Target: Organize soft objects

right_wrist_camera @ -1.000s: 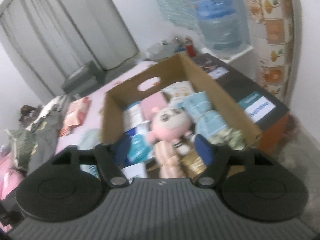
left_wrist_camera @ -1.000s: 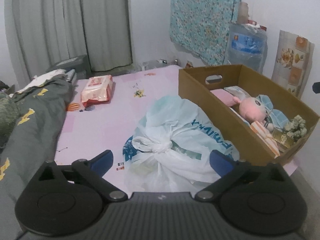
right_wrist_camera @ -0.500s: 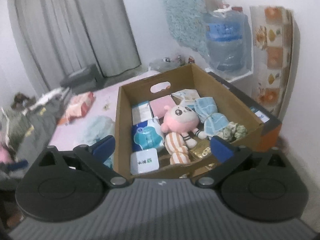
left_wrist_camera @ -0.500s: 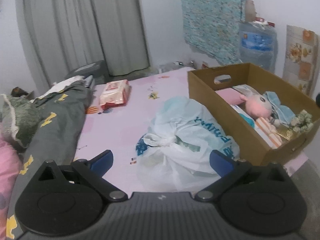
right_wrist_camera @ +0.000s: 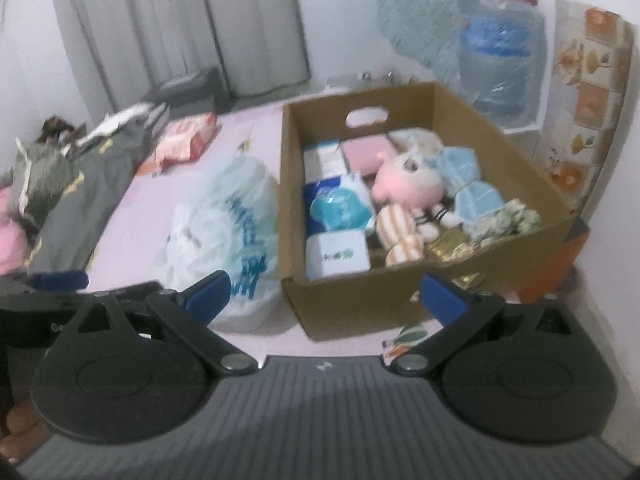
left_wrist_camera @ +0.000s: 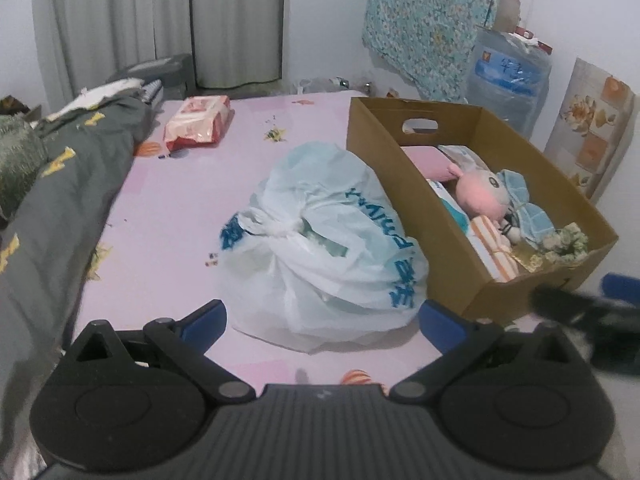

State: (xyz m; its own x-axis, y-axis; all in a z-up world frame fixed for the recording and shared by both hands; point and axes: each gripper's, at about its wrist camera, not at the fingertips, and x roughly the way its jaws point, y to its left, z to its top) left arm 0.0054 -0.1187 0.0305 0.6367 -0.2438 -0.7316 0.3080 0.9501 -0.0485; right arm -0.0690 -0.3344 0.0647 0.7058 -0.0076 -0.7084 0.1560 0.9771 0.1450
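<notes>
A brown cardboard box [left_wrist_camera: 372, 148] [right_wrist_camera: 500, 280] sits on the pink bed sheet. It holds a pink plush doll [left_wrist_camera: 480, 192] [right_wrist_camera: 404, 184], a light blue cloth [right_wrist_camera: 468, 184], a striped orange towel [right_wrist_camera: 400, 236], tissue packs [right_wrist_camera: 338, 208] and a pink pad [right_wrist_camera: 366, 152]. A tied white plastic bag [left_wrist_camera: 320, 240] [right_wrist_camera: 224, 232] lies left of the box. My left gripper [left_wrist_camera: 322, 316] is open and empty, just short of the bag. My right gripper [right_wrist_camera: 324, 290] is open and empty, in front of the box's near wall.
A red-and-white wipes pack [left_wrist_camera: 198, 122] lies further up the bed. A dark grey blanket [left_wrist_camera: 60, 200] is heaped along the left. A water jug [left_wrist_camera: 508, 80] and a floral panel [left_wrist_camera: 592, 132] stand by the right wall. Grey curtains [left_wrist_camera: 160, 20] hang behind.
Both grippers have pulled back from the box and bag, which look smaller and farther. The right gripper has left the box and now shows at the left view's right edge.
</notes>
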